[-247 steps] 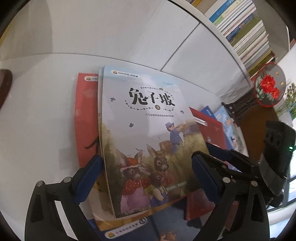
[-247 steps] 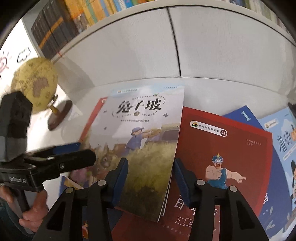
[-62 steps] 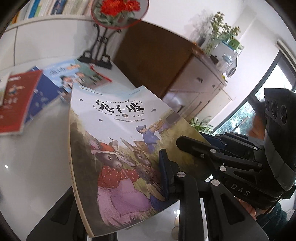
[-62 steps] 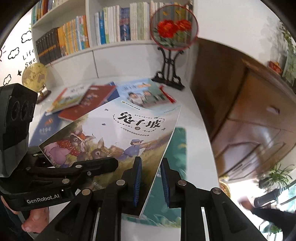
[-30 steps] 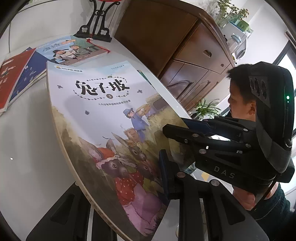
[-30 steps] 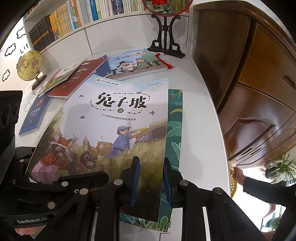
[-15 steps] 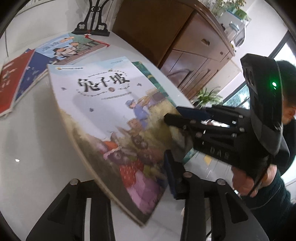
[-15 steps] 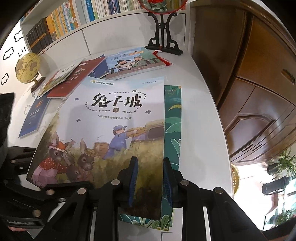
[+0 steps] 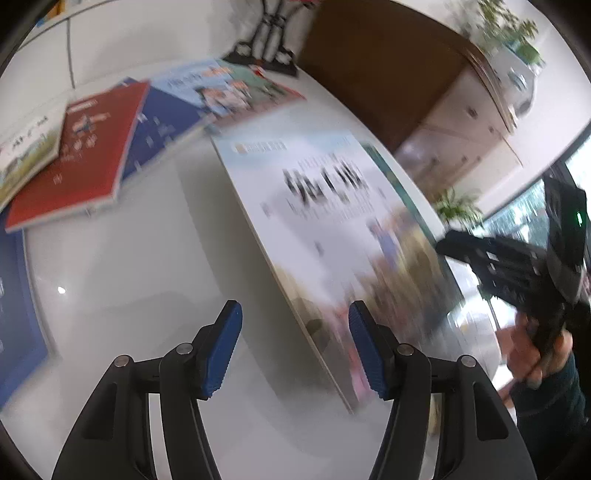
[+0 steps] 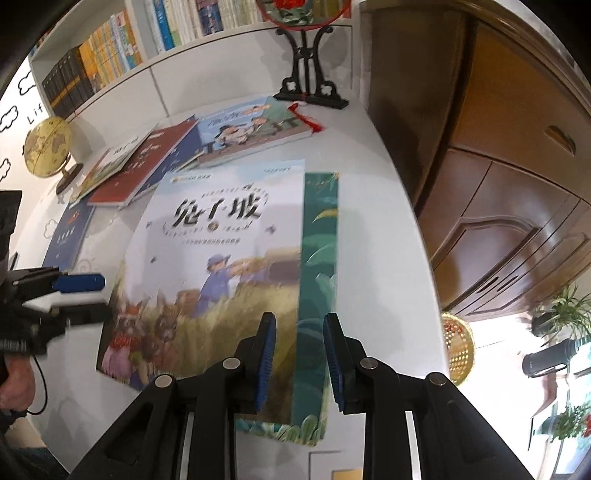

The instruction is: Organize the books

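Observation:
The rabbit picture book (image 10: pixel 221 240) rests on a green book (image 10: pixel 319 258) on the white table (image 10: pixel 373 266). My right gripper (image 10: pixel 299 319) is shut on the rabbit book's near right corner, which sits between its blue pads. In the left wrist view the rabbit book (image 9: pixel 332 221) is blurred, and its left edge stands slightly off the table, casting a shadow. My left gripper (image 9: pixel 294 308) is just left of that edge, its jaws opening with nothing between them. The left gripper (image 10: pixel 88 297) also shows in the right wrist view, apart from the book. A hand holds the right gripper (image 9: pixel 447 243).
A red book (image 10: pixel 147 166), a dark blue book (image 10: pixel 68 236) and a light-blue illustrated book (image 10: pixel 251 125) lie scattered at the back. A globe (image 10: pixel 46 151) and a fan stand (image 10: pixel 308 74) stand before the bookshelf (image 10: pixel 129 33). A wooden cabinet (image 10: pixel 498 166) borders the table's right edge.
My left gripper has let go of the rabbit book, spread its jaws and drawn back to the book's left. The book has sunk onto the green book. The right gripper keeps its hold.

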A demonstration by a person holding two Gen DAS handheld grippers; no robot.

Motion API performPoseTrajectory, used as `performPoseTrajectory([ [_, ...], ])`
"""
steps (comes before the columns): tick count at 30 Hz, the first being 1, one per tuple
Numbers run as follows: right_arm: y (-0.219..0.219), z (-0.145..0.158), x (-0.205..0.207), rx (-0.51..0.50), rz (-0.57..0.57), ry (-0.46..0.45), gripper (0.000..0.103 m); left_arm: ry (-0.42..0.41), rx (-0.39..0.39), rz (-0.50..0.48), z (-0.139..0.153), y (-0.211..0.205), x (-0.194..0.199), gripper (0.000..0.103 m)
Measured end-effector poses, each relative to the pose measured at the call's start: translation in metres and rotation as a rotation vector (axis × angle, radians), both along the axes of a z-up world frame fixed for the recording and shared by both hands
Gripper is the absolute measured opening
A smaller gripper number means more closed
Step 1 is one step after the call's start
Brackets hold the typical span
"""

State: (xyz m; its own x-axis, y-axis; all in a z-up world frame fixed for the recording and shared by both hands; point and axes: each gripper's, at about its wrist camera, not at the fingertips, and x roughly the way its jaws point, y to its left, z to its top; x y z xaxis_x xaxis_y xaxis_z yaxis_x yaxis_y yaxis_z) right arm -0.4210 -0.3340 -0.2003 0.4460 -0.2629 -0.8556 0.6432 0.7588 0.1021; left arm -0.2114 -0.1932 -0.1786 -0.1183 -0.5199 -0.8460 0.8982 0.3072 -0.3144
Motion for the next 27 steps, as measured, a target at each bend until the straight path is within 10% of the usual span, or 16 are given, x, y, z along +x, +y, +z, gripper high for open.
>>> performPoseTrajectory([
  [14,-0.073,-0.02,0.028,-0.07,-0.142,0.21,0.026,0.037,0.024,0.015,-0.016,-0.07,0.029,0.061],
  [27,-0.073,-0.025,0.043,-0.049,-0.054,0.188,0.026,-0.021,0.045,0.016,-0.019,-0.09,0.009,0.062],
])
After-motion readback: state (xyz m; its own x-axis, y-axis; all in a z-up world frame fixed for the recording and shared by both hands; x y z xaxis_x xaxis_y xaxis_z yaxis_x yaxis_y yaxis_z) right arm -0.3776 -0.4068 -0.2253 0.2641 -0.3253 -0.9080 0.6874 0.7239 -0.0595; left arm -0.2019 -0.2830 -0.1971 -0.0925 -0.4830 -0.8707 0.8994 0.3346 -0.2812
